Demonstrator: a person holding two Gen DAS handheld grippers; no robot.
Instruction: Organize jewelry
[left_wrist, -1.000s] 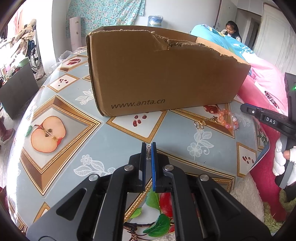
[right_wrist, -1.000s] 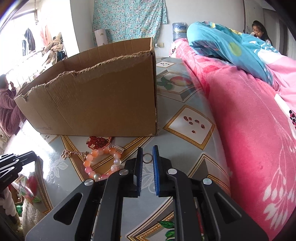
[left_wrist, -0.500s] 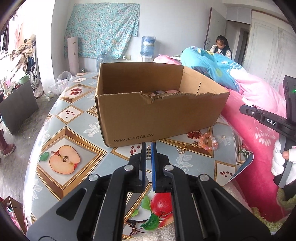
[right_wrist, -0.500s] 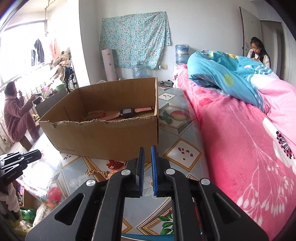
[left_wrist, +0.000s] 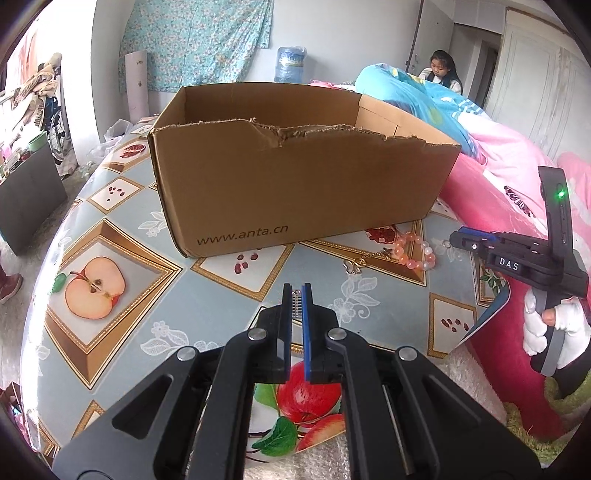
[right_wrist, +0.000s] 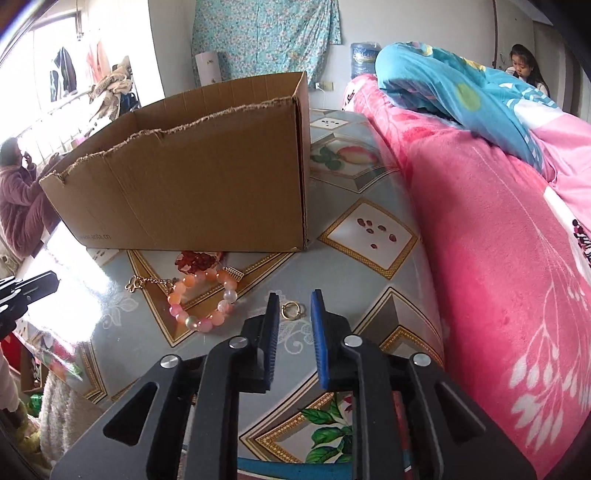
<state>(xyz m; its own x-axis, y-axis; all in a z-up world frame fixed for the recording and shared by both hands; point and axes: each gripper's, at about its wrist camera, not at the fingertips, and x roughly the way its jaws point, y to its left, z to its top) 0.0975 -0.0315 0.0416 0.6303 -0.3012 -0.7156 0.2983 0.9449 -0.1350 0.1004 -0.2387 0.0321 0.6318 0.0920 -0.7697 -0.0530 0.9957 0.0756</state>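
We hold two grippers over a fruit-print table. R gripper, lower centre of its view, has just been opening: fingers parted, not touching the small gold ring lying flat on the cloth between the tips, a bit nearer the left one. Bead bracelet sits left of it; cardboard box at upper left. L gripper is clenched on a small silver toothed piece, well apart from the ring. R is nearer.

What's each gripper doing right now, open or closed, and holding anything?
Left gripper: closed on a small silver jewelry piece.
Right gripper: open, jaws just opened, small gold ring lying loose between them.
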